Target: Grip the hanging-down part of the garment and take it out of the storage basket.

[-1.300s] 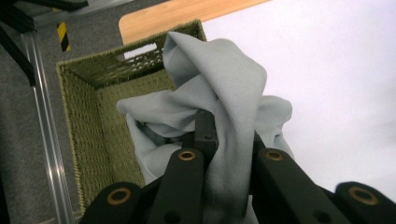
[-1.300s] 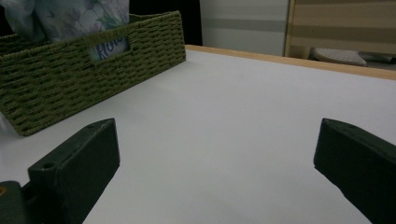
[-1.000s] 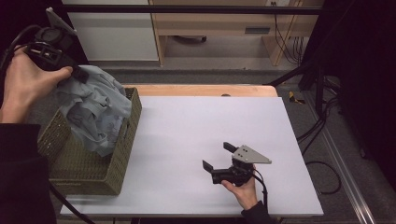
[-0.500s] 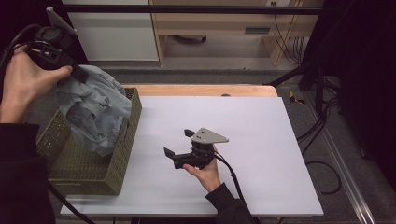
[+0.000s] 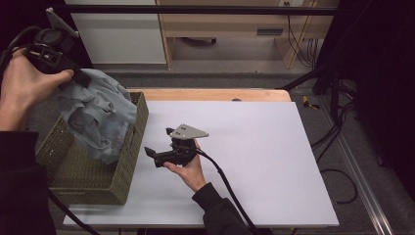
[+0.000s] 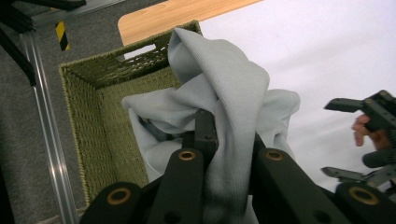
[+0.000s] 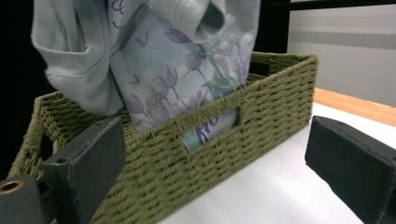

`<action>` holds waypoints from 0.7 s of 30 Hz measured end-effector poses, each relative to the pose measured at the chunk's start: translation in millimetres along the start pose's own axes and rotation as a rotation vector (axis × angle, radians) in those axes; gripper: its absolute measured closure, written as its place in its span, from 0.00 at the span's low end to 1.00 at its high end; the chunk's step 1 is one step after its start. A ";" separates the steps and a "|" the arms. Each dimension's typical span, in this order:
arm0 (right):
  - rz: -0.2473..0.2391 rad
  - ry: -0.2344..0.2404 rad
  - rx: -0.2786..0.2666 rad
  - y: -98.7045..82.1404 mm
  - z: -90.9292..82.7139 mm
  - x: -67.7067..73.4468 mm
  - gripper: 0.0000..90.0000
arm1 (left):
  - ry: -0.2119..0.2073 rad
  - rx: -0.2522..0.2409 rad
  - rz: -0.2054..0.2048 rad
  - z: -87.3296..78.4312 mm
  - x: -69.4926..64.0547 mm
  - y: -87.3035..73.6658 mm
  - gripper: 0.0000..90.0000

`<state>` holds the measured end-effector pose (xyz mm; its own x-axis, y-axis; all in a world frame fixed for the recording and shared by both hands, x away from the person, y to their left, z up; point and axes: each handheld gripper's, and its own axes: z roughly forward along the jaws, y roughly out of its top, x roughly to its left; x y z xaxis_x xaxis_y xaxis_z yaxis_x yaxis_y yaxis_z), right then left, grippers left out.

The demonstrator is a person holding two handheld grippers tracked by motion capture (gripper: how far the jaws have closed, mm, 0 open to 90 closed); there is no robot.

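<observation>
My left gripper is raised at the far left, shut on a bunched light grey-blue garment. The cloth is pinched between its jaws, and its lower part hangs into the green woven basket. The garment's flower print shows above the basket's near wall. My right gripper stands open just right of the basket, low over the white tabletop, pointing at the basket's side with nothing between its jaws. Its own view frames the basket's handle slot between its pads.
The basket stands at the table's left edge. A wooden strip runs along the table's back edge. Behind it are a white cabinet and a wooden bench. Cables and a metal rail lie on the floor at right.
My right gripper has moved left across the table, from the front right to beside the basket. The left gripper and the garment have stayed in place.
</observation>
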<state>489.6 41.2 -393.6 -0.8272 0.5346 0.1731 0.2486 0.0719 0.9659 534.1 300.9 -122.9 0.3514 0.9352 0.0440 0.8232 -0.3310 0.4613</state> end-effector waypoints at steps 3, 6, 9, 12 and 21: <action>-0.001 0.004 0.001 3.6 17.6 5.6 0.07 | -0.006 0.005 0.002 -0.1 0.4 0.5 0.92; -0.018 0.005 -0.004 3.9 27.5 7.8 0.07 | -0.003 0.011 0.004 0.5 0.5 1.0 0.92; -0.007 0.009 0.005 4.2 32.8 10.5 0.07 | -0.003 0.016 0.001 0.5 0.9 0.7 0.92; -0.011 0.008 0.019 4.9 40.3 12.6 0.08 | 0.003 0.020 0.003 0.4 0.6 0.4 0.92; -0.017 0.006 0.024 9.0 65.8 14.3 0.09 | 0.008 0.020 0.013 -1.0 -2.8 3.1 0.93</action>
<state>513.2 104.9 -395.1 -0.8344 0.5281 0.1579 0.2462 0.1008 0.9640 535.1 297.4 -120.7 0.3584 0.9318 0.0573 0.8273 -0.3455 0.4429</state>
